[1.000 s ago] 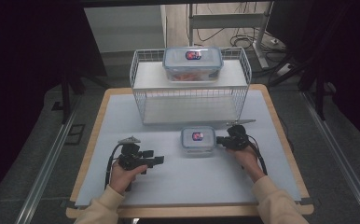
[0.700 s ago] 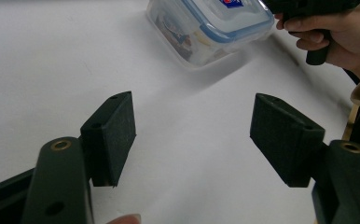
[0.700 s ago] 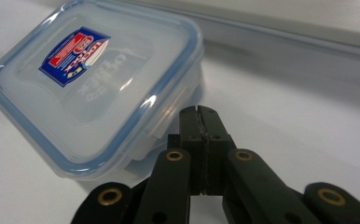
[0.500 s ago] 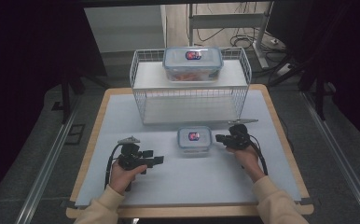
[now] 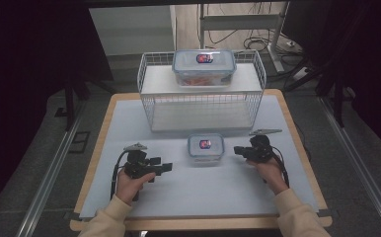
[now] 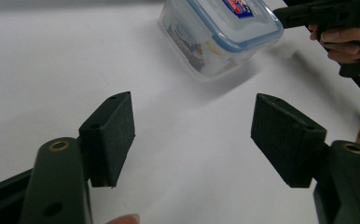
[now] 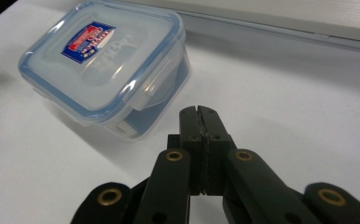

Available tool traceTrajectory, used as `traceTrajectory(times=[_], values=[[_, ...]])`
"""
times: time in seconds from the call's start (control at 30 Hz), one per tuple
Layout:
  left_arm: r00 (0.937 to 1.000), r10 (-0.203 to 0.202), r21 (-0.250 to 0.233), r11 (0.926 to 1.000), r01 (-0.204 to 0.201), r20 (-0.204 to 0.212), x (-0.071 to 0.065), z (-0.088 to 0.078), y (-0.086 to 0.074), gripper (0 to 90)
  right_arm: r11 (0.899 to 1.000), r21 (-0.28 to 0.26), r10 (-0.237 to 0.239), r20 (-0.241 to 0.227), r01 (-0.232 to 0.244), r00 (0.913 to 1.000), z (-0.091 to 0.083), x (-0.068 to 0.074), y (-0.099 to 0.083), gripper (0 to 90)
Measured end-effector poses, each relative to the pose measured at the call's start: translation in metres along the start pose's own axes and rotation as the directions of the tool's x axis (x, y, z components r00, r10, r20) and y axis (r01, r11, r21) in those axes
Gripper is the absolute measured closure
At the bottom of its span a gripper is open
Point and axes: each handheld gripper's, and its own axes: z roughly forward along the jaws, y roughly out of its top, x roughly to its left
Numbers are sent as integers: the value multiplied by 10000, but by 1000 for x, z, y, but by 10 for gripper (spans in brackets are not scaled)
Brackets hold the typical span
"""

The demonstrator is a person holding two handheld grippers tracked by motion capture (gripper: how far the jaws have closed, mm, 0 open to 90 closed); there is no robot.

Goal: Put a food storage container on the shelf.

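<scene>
Two jobs remained: the small container (image 7: pixel 104 70) sat just beyond the right gripper's (image 7: pixel 199 112) pressed-together jaws, ungrasped, well ahead of the left gripper's (image 6: pixel 194 140) spread, empty jaws.

You wear cream long sleeves (image 5: pixel 297 215) reaching to both wrists. Each gripper you carry is matte black: the left gripper (image 6: pixel 192 140) has 2 blocky rectangular pads (image 6: pixel 110 135) on flat arms pinned with brass-coloured rivets. The right gripper (image 7: pixel 199 116) shows the same brass rivets along its linkage. A black cable (image 5: pixel 114 173) loops from each, and a grey 3-cornered plate (image 5: pixel 265 132) tops each body.
</scene>
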Motion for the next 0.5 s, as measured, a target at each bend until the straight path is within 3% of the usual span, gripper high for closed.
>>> traceTrajectory(times=[0.17,0.3,0.5], values=[[9997,48,-59,10000,-50,-233,-1,6,8,258,9998,-167,72,-168,-75,9998,-3,-1,0,809],[9997,-232,-242,9994,230,-96,0,10,17,229,9995,-223,212,-449,-222,9988,-4,-3,2,692],[9997,-184,87,9998,186,-189,4,21,32,199,9979,-329,538,-745,-564,9958,-6,-5,4,533]])
